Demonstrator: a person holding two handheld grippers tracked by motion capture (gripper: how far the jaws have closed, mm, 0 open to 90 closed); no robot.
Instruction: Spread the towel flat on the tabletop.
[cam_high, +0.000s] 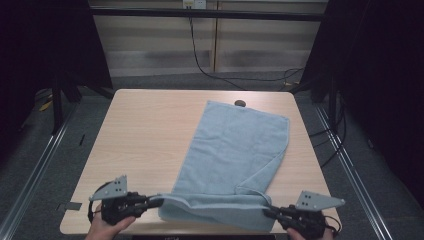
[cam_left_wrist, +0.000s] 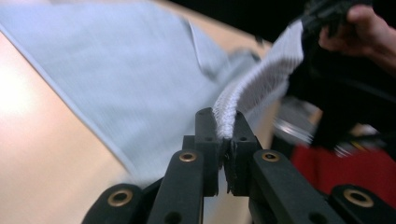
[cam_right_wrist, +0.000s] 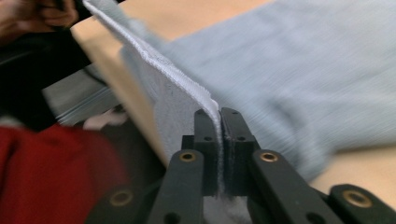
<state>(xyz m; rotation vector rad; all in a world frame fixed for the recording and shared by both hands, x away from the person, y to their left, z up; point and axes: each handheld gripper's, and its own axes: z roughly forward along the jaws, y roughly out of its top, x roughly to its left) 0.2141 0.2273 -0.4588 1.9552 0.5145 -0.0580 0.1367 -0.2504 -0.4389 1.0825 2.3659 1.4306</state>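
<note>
A pale blue towel (cam_high: 235, 150) lies lengthwise on the wooden table (cam_high: 145, 135), its near hem lifted at the front edge. My left gripper (cam_high: 159, 202) is shut on the towel's near left corner. In the left gripper view the jaws pinch the white hem (cam_left_wrist: 229, 122), which stretches away to the other hand. My right gripper (cam_high: 267, 212) is shut on the near right corner; in the right gripper view the towel's edge (cam_right_wrist: 184, 95) runs from between the jaws toward the left hand. The hem hangs taut between both grippers.
The towel's right side is folded over along a diagonal crease (cam_high: 270, 165). A dark round grommet (cam_high: 240, 103) sits at the table's far edge. Black cables (cam_high: 210, 65) trail on the floor behind the table. Bare table top lies to the left of the towel.
</note>
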